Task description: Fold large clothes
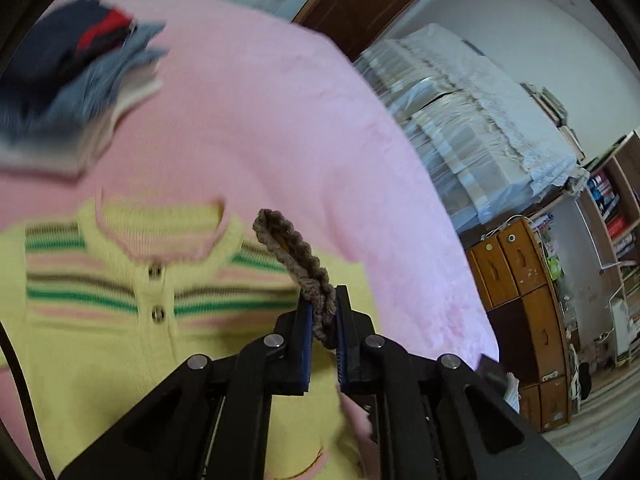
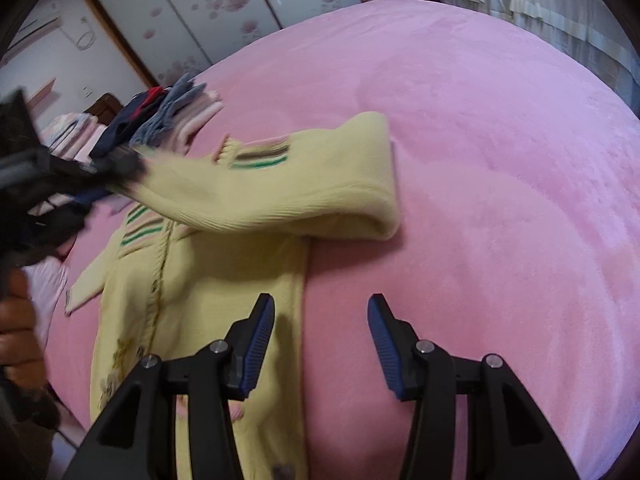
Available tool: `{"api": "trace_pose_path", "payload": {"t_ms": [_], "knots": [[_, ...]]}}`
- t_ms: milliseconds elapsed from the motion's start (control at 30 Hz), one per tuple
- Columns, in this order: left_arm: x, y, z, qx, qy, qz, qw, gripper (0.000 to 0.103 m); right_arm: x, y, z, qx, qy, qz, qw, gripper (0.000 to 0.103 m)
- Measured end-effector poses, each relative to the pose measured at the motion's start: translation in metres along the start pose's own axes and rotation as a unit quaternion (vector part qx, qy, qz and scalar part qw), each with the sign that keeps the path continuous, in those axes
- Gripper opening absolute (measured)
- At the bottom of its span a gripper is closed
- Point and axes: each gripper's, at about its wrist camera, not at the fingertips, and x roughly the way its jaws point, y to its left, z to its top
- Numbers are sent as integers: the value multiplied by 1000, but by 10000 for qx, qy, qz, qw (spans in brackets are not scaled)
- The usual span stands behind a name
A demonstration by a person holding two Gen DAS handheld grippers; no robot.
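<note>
1. The pale yellow knitted cardigan with green, brown and pink chest stripes (image 2: 208, 280) lay front-up and buttoned on the pink plush bed cover (image 2: 500, 200), collar toward the far side. One sleeve (image 2: 280, 196) was lifted and drawn across the chest.
2. Our left claw (image 1: 324, 312) was closed tight on that sleeve's brown crocheted cuff (image 1: 296, 256), which stood up between the pads. In the right wrist view the same claw (image 2: 120, 168) was a blur at the sleeve's end.
3. Our right claw (image 2: 320, 320) hovered wide open and empty over the cardigan's near side edge, where yellow knit met pink cover.
4. We judged the sleeve fold to be the step in hand. To do it well, we thought the cuff should be laid flat across the body, level with the stripes, before letting go.
5. The right claw could pin the side edge so the body would not drag.
6. A blurred stack of folded blue, navy and pink clothes (image 1: 80, 80) sat beyond the collar, well apart.
</note>
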Motion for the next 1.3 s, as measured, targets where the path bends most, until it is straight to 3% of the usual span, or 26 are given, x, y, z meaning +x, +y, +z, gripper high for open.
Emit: {"api": "trace_pose_path", "payload": {"t_ms": [167, 267, 300, 333, 367, 400, 600, 733, 800, 867, 933, 967, 1100, 1200, 1267, 1300], "knots": [[-29, -16, 35, 285, -328, 108, 9990, 7, 18, -7, 23, 394, -124, 37, 9991, 49], [-43, -11, 40, 395, -511, 321, 9974, 7, 28, -1, 32, 308, -151, 31, 9994, 48], [-49, -5, 44, 407, -590, 439, 9965, 7, 31, 2, 34, 234, -136, 6, 9996, 43], [-52, -1, 45, 400, -615, 490, 9961, 7, 33, 8, 37, 120, -165, -22, 9998, 23], [-55, 6, 47, 378, -636, 581, 9956, 7, 35, 12, 39, 8, -150, -30, 9999, 14], [-57, 16, 47, 336, -636, 707, 9949, 7, 36, 17, 40, -101, -136, -68, 9998, 13], [-34, 95, 21, 108, -233, 1391, 9900, 7, 33, 43, 33, -737, -231, -656, 9948, 13], [3, 154, -13, -259, 493, 1756, 9829, 11, 35, 47, 23, -919, -27, -856, 9921, 22], [8, 168, -26, -394, 596, 1699, 9829, 14, 35, 47, 20, -947, 140, -862, 9917, 29], [-1, 172, -28, -494, 530, 1480, 9863, 22, 27, 48, 16, -1038, 167, -815, 9911, 39], [-8, 173, -27, -522, 532, 1465, 9864, 67, 14, 48, 13, -1121, 170, -630, 9916, 46], [-12, 173, -23, -520, 442, 1505, 9862, 72, 6, 48, 13, -1149, 152, -519, 9919, 47], [-21, 170, -12, -386, 147, 1520, 9875, 73, -20, 50, 26, -1177, -61, -207, 9928, 56], [-8, 178, 0, -484, 234, 1694, 9841, 70, -21, 51, 49, -1052, -303, -217, 9938, 59], [3, 181, 2, -588, 347, 1626, 9843, 52, -9, 50, 68, -974, -430, -394, 9935, 59], [10, 184, 4, -626, 450, 1585, 9843, 35, 0, 48, 77, -909, -451, -424, 9939, 59]]}}
